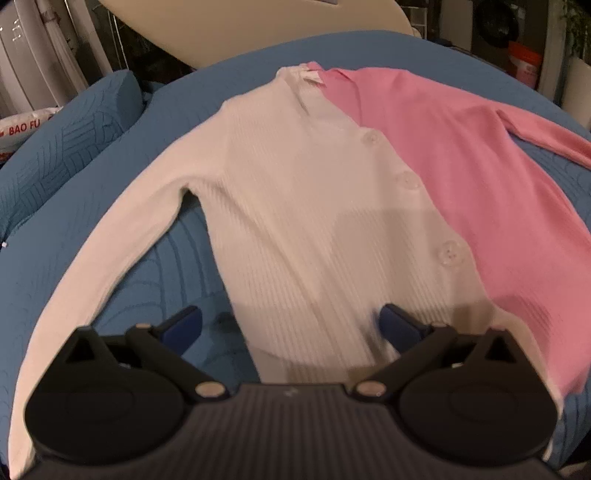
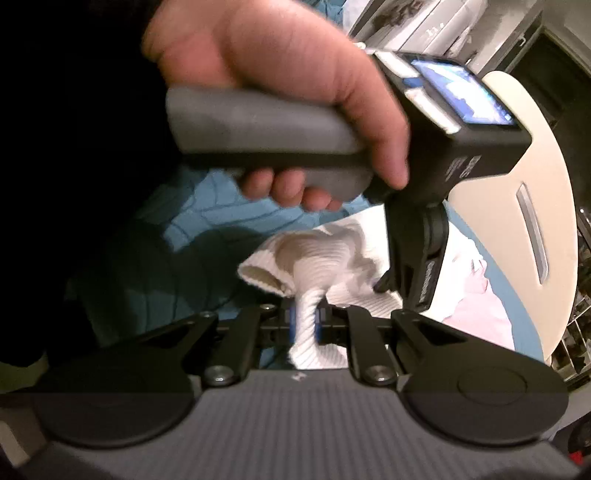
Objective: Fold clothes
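White and pink ribbed knit, a half white, half pink buttoned cardigan, lies spread flat on the blue quilted bed cover, and we hold the left gripper tilted down over its lower hem. Its blue-padded jaws are spread wide; one finger is over the cover just beside the hem, the other over the white half, and nothing is pinched between them. The long white sleeve curves down the left side of the cover.

From the right wrist view we see the hand wrapped around the grey handle of the left tool, which blocks much of the view. Below it, the right gripper is pressed almost together and pinches a bunched white cuff of the cardigan.

Around the bed stand a blue quilted pillow at the left, a cream rounded board behind, and an orange container far right.
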The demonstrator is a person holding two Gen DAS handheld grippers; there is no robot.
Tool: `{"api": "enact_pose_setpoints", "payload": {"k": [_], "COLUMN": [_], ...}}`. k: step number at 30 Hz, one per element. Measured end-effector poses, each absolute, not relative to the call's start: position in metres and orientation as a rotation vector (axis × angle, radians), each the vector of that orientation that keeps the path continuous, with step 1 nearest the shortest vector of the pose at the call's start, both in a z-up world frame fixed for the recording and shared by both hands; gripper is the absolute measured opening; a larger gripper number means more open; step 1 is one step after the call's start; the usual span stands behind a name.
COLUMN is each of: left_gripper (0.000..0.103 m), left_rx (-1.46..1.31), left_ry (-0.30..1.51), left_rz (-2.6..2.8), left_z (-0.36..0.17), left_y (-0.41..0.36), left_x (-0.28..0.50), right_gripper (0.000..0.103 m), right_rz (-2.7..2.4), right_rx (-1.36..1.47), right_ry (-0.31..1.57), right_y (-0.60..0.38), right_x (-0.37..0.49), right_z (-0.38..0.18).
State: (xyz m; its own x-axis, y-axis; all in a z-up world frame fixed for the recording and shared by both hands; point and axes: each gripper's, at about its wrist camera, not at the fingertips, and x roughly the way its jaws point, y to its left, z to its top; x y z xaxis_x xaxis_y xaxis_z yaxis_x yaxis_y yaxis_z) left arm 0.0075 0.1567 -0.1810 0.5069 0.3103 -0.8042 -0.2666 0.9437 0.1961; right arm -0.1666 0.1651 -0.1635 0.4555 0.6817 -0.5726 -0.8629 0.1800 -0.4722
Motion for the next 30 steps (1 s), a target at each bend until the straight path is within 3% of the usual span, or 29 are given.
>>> {"api": "enact_pose_setpoints", "payload": {"k": [5,9,12,15,17,21,25,28,30], "left_gripper": [0.103,0.103,0.103,0.103,0.103,0.103,0.103,0.103,0.103], "left_rx": [-0.004,0.006,0.008,0.009,0.018,0.029,0.037,0.052,0.063], "left_ry": [1.0,0.998,0.998,0.999,0.998,0.997,0.996,0.992,0.99], "left_rz": [0.338,0.337,0.337,0.338,0.335,0.329,0.329,0.332,0.335], "left_z": [-0.182,-0.181,-0.181,-0.181,-0.181,-0.181,-0.181,-0.182,-0.182], "left_y": [0.166,0.164,0.164,0.163,0.162,0.162,0.161,0.159,0.157], "left_x": [0.005,0.003,0.003,0.003,0.003,0.002,0.002,0.002,0.002], "right_gripper": [0.032,0.035,0.037,0.055,0.076,0.079,0.082,0.086,0.083], "right_rz": [1.145,0.995,0.836,0.635,0.593,0.585,0.56,0.553,0.631], "right_rx": [-0.71,-0.492,-0.381,-0.199,-0.098,-0.075,-0.171,-0.196,-0.094], "right_ry": [0.284,0.334,0.492,0.678,0.767,0.843,0.952,1.111,1.331], "right_y": [0.134,0.12,0.111,0.118,0.13,0.121,0.046,0.05,0.044], "right_x": [-0.198,-0.165,-0.124,-0.083,-0.067,-0.063,-0.087,-0.09,-0.074], "right_z": [-0.122,-0.097,-0.104,-0.139,-0.168,-0.165,-0.119,-0.111,-0.11]}}
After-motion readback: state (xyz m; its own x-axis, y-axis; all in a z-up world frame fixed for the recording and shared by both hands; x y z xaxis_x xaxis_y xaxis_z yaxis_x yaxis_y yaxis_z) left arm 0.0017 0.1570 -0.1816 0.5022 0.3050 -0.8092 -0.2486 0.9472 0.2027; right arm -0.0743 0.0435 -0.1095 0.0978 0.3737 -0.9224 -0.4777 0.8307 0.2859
